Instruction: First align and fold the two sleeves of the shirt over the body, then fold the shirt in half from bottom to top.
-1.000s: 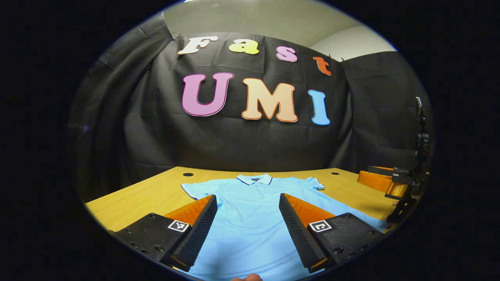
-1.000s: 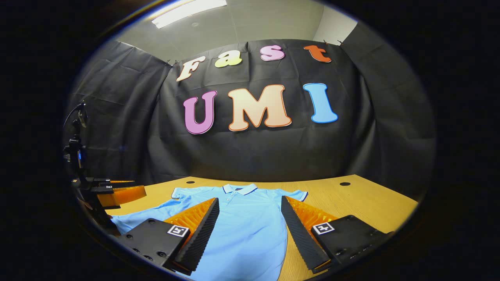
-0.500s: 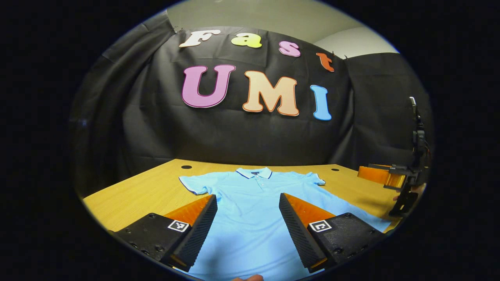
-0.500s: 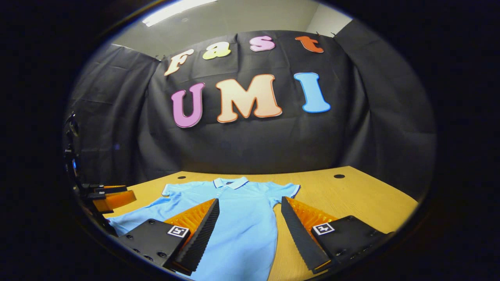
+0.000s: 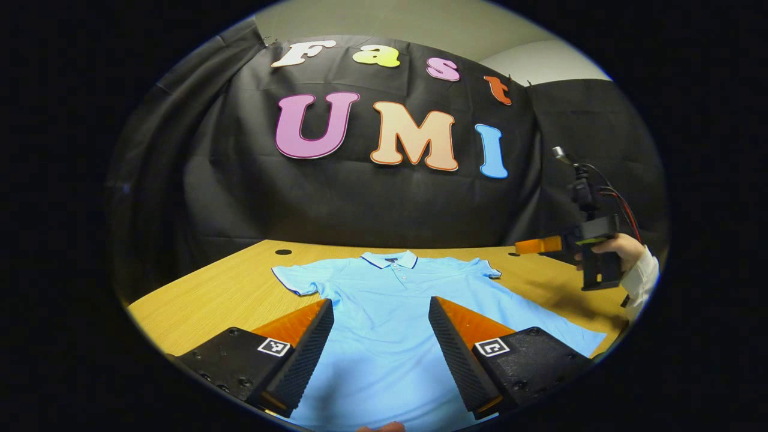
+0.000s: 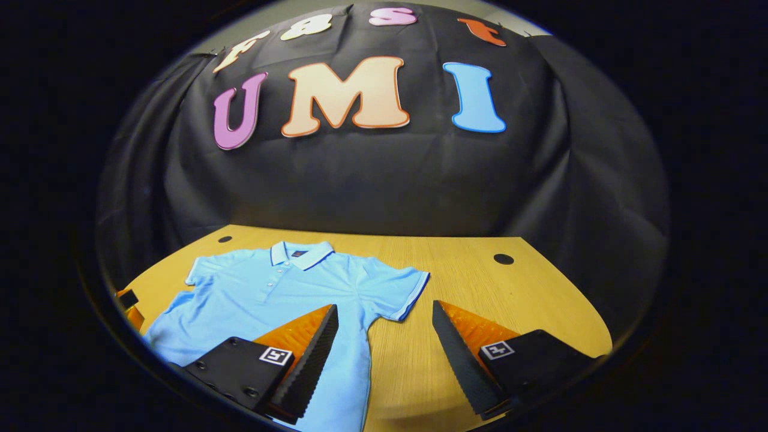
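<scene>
Left gripper view: the left gripper hangs spread wide over the light blue shirt, which lies flat and face up on a wooden table, collar toward the black cloth wall. Off to the right, a hand in a white sleeve holds the right gripper above the table; can't tell how its fingers stand from here.

Right gripper view: the right gripper is spread apart too, empty, over bare wood just beside the shirt's near sleeve. A round hole sits in the tabletop toward the back.
</scene>
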Demonstrator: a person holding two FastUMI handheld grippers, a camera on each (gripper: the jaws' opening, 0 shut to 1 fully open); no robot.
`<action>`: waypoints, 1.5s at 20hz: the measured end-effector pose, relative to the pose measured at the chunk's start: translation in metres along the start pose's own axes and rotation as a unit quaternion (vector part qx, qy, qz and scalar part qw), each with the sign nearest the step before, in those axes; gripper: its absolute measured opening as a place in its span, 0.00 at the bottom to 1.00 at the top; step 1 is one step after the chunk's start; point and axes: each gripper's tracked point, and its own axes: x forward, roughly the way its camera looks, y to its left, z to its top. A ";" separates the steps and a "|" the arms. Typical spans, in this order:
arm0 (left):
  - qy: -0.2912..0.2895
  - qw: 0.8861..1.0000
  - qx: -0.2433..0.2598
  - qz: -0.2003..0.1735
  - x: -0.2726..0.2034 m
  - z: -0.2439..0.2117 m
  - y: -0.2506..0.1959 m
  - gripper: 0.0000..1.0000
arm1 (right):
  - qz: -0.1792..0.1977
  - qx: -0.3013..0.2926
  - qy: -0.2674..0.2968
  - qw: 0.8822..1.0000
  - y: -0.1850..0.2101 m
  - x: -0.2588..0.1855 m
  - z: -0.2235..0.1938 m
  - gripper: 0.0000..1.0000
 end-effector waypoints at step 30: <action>0.020 0.999 -0.026 0.003 0.005 -0.009 0.022 0.95 | -0.043 0.082 0.124 0.988 -0.012 0.147 -0.049 0.07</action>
